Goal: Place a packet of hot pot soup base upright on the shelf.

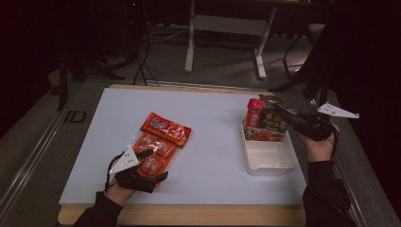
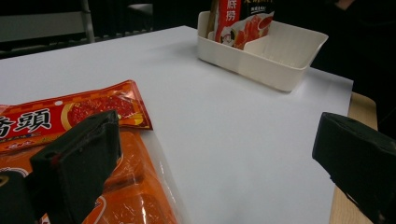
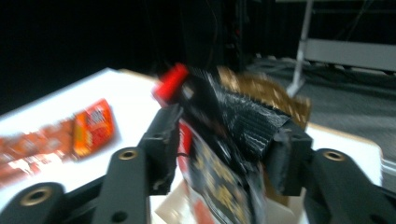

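Note:
A white bin [image 1: 269,158] [image 2: 280,56] stands at the table's right, with snack packets upright in its far end. My right gripper [image 1: 291,119] [image 3: 224,154] is shut on a black and gold packet [image 1: 275,118] [image 3: 233,135] above those packets. A red packet [image 1: 255,112] [image 3: 170,84] stands next to it. An orange and red snack bag [image 1: 158,142] [image 2: 84,140] lies flat at the table's left. My left gripper [image 1: 153,165] [image 2: 215,154] stands open at the bag's near end, one jaw over the bag, the other over bare table.
The white table top [image 1: 213,142] has a wooden front edge [image 1: 189,215]. The near half of the bin holds nothing. Desk legs [image 1: 189,42] and cables stand on the floor beyond the table.

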Tool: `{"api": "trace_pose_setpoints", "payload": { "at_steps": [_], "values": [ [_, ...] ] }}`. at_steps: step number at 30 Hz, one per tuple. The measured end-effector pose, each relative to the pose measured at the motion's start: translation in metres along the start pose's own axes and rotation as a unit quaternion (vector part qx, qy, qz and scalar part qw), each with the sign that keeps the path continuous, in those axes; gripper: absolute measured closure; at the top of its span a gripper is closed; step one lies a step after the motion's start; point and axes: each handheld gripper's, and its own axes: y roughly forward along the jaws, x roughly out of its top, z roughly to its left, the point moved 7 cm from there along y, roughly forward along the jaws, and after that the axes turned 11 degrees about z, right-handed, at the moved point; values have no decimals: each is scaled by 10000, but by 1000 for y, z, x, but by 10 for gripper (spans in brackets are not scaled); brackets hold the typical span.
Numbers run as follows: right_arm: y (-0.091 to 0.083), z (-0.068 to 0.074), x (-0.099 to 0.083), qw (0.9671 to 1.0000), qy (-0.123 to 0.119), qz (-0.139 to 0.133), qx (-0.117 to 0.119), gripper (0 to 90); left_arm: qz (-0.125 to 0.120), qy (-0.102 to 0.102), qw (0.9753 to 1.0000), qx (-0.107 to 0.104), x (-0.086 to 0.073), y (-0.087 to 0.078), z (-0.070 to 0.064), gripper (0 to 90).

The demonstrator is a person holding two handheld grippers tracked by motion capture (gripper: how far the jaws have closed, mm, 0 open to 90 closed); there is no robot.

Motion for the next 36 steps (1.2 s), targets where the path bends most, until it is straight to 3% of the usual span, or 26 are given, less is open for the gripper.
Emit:
{"api": "trace_pose_setpoints", "payload": {
  "at_steps": [7, 14, 22, 27, 32, 36],
  "values": [
    [-10, 27, 15, 9998, -182, -50, -97, 355, 28, -5, 9999, -100, 0, 1, -2, 17],
    [-20, 46, 24, 9987, -326, -343, -169, 305, 20, -32, 10000, -73, 0, 1, -1, 17],
    [-20, 75, 29, 9989, -258, -336, 202, 264, -24, -131, 9998, -119, 1, -2, 1, 17],
    [-12, 95, 19, 9987, -151, -157, 466, 140, 69, -322, 9991, -249, 2, -5, 0, 18],
    [-7, 110, 8, 9975, -82, -144, 680, 135, 195, -329, 9992, -127, 5, -10, 1, 47],
    [-2, 122, -4, 9965, -165, -7, 822, 138, 335, -326, 9987, -196, 5, -14, 3, 74]
  ]
}}
